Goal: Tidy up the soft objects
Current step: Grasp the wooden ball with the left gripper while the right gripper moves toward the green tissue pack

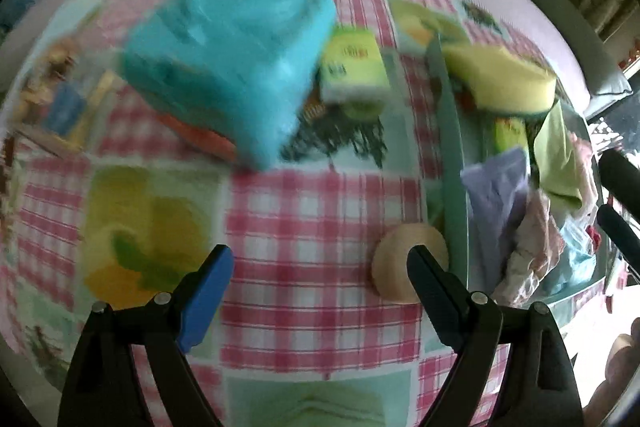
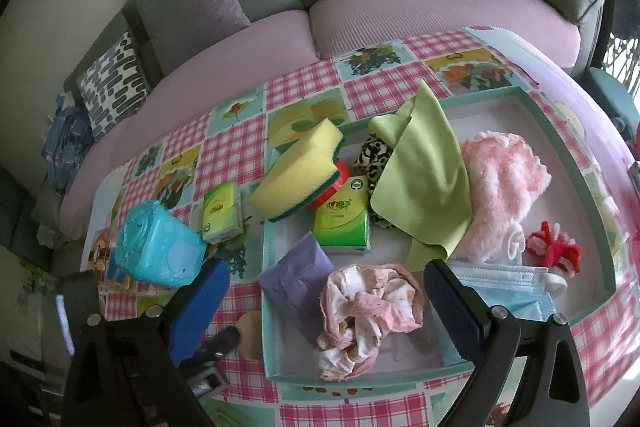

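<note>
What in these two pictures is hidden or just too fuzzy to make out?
- Blue wipes pack: left wrist view is motion-blurred, so no label is readable.
- Leopard-print item: right wrist view, mostly covered by the green cloth.
- Round beige object: right wrist view, partly behind the tray wall.

We see red lettering and a round mark on two green tissue packs [image 2: 342, 217] [image 2: 221, 213], but it is too small and blurred for us to read
</note>
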Tool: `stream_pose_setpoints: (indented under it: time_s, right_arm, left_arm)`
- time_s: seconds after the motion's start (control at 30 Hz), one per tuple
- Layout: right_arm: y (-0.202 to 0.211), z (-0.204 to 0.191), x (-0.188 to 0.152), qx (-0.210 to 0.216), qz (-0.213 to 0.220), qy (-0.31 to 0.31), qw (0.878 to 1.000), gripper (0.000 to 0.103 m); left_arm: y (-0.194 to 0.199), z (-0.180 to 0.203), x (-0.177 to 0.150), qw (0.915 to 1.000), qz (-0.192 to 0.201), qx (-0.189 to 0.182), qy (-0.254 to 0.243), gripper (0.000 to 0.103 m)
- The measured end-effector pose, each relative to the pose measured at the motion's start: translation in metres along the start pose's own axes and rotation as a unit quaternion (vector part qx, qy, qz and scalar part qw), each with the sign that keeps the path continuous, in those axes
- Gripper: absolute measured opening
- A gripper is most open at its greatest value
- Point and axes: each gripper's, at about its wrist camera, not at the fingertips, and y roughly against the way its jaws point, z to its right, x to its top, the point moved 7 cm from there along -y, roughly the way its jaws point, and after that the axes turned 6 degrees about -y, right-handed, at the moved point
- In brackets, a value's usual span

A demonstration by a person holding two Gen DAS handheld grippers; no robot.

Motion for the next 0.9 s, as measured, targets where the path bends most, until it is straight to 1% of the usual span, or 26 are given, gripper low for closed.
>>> stream_pose_setpoints:
  time_s: [0.03, 0.1, 0.17, 0.27, 0.33, 0.4, 0.47, 0.57, 0.63, 0.7, 0.77, 0.83, 0.9]
  right_arm:
    - [0.0, 0.001, 0.0, 0.0, -0.001, -0.001, 1.0, 0.099]
    - [-0.001, 0.002, 0.0, 0.001, -0.003, -0.002, 1.0, 0.099]
    - [-0.002, 0.002, 0.0, 0.003, -0.004, -0.001, 1.0, 0.099]
    - [-0.002, 0.003, 0.0, 0.005, -0.004, -0.003, 1.0, 0.099]
    - [-0.002, 0.002, 0.0, 0.006, -0.004, -0.003, 1.0, 0.099]
    - [-0.001, 0.003, 0.0, 0.007, -0.005, -0.005, 1.0, 0.099]
    - [-0.002, 0.004, -0.001, 0.007, -0.006, -0.006, 1.0, 0.099]
    - [-0.001, 0.004, 0.0, 0.009, -0.005, -0.007, 1.0, 0.099]
    - [-0.001, 0.006, 0.0, 0.011, -0.004, -0.009, 1.0, 0.099]
    - [-0.001, 0.007, 0.0, 0.011, -0.005, -0.011, 1.0, 0.099]
    - [-0.002, 0.008, 0.0, 0.012, -0.006, -0.013, 1.0, 0.099]
    - [-0.002, 0.009, 0.0, 0.012, -0.007, -0.013, 1.0, 0.099]
    - [-0.001, 0.009, 0.0, 0.013, -0.008, -0.013, 1.0, 0.099]
  left_arm:
    - [-0.003, 0.002, -0.001, 1.0, -0.006, -0.006, 0.001, 0.089]
    - [-0.002, 0.005, 0.001, 1.0, -0.001, 0.002, -0.008, 0.089]
    - [-0.001, 0.01, 0.001, 0.9999, 0.003, -0.002, -0.016, 0.089]
    - [-0.003, 0.019, -0.002, 0.9978, 0.004, 0.033, -0.057, 0.089]
    - [-0.001, 0.021, -0.002, 0.9975, 0.007, 0.036, -0.06, 0.089]
    - [0.001, 0.017, -0.003, 0.9964, 0.012, 0.055, -0.063, 0.088]
    - [0.004, 0.016, -0.003, 0.9958, 0.015, 0.063, -0.064, 0.088]
    - [0.011, 0.018, -0.005, 0.9964, 0.019, 0.041, -0.071, 0.088]
    - [0.016, 0.025, -0.007, 0.9955, 0.022, 0.022, -0.09, 0.088]
    - [0.015, 0.036, -0.012, 0.9935, 0.015, 0.013, -0.112, 0.088]
    - [0.012, 0.042, -0.015, 0.9914, 0.008, 0.019, -0.129, 0.085]
    - [0.006, 0.05, -0.019, 0.9899, -0.005, 0.018, -0.141, 0.072]
    - [0.002, 0.054, -0.021, 0.9893, -0.012, 0.017, -0.144, 0.068]
